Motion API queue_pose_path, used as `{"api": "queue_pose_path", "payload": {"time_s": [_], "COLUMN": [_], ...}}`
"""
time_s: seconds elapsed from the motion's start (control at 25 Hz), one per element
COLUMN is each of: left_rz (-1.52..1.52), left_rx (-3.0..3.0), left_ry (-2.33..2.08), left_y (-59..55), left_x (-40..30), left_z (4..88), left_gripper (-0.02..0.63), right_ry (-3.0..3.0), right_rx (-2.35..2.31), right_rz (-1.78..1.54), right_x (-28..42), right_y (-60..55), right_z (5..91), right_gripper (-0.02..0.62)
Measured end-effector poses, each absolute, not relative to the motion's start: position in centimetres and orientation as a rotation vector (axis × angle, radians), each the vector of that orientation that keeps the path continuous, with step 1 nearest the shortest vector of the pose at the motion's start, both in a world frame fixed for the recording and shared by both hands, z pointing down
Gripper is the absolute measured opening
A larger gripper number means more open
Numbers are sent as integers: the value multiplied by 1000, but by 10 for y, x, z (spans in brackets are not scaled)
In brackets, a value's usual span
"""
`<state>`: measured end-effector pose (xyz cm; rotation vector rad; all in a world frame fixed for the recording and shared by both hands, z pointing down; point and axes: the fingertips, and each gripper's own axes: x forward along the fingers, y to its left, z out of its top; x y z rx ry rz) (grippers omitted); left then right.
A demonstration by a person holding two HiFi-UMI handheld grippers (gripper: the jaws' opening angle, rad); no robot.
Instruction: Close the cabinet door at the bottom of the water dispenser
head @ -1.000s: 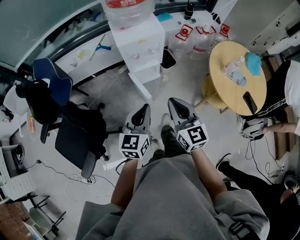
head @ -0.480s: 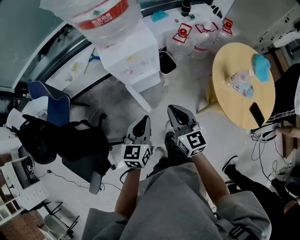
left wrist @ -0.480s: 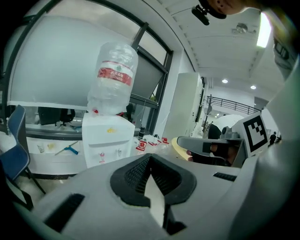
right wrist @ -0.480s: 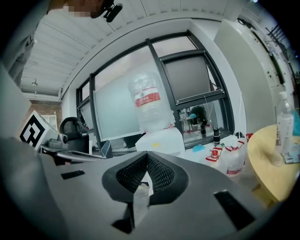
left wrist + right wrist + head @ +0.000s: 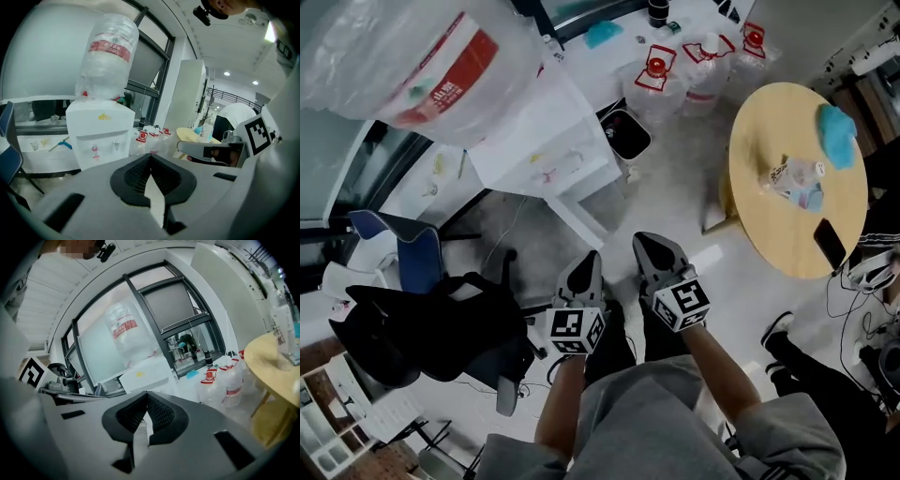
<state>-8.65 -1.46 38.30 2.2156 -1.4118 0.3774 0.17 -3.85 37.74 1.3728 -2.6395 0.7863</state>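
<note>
**Gripper state.** The left gripper (image 5: 150,159) has its jaws fully together. The ribbed pads meet at the tips and nothing sits between them. The right gripper (image 5: 146,397) is in the same condition: jaws closed on themselves and empty. The person holds the two units side by side, near each other, above their own legs.

**Task object.** The water dispenser (image 5: 546,159) stands ahead of both sets of tips, with an inverted bottle (image 5: 412,61) on top. A white panel runs out from its base toward the grippers. This appears to be the cabinet door (image 5: 577,223), swung open and seen edge-on. The view from above is steep, so its exact angle cannot be fixed. Its free edge lies just ahead of the left gripper's tips, and neither gripper touches it. In both gripper views the gripper's own body hides the lower cabinet.

**Surroundings.**
- A round table (image 5: 797,178) stands to the right of the right gripper.
- Spare water jugs (image 5: 656,75) and a black bin (image 5: 625,138) sit ahead and to the right, beside the dispenser.
- An office chair (image 5: 431,323) draped in dark cloth stands to the left of the left gripper.

**Progress.** By this reading the approach is under way, but the closing itself has not begun and the door is open. Two steps remain:
1. Set a closed jaw tip against the door's outer face.
2. Push the door round until it sits flush with the dispenser body.
</note>
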Motion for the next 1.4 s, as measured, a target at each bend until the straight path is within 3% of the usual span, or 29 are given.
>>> {"api": "queue_pose_path", "payload": {"time_s": [0.56,0.84,1.04,1.4], "left_rz": [476,527,584,669], "left_rx": [2218,2242,2252,2267], "left_ry": [-1298,-1220,-1171,-1083], "left_y": [-35,-39,-35,-33], "left_x": [-124,-128,-136,-149], "left_z": [464,525,574,661], "left_gripper": [8,8,8,8], "right_ry": [-2563,-2496,-2431,-2328], "right_rx": [1542,1571,1524,1452], "right_rz": [1036,1391,1438,1219], "right_x": [-21,-40,-58,-79], "right_y": [-42,-30,-19,1], "right_z": [454,535,597,696], "right_gripper": [12,12,15,116]}}
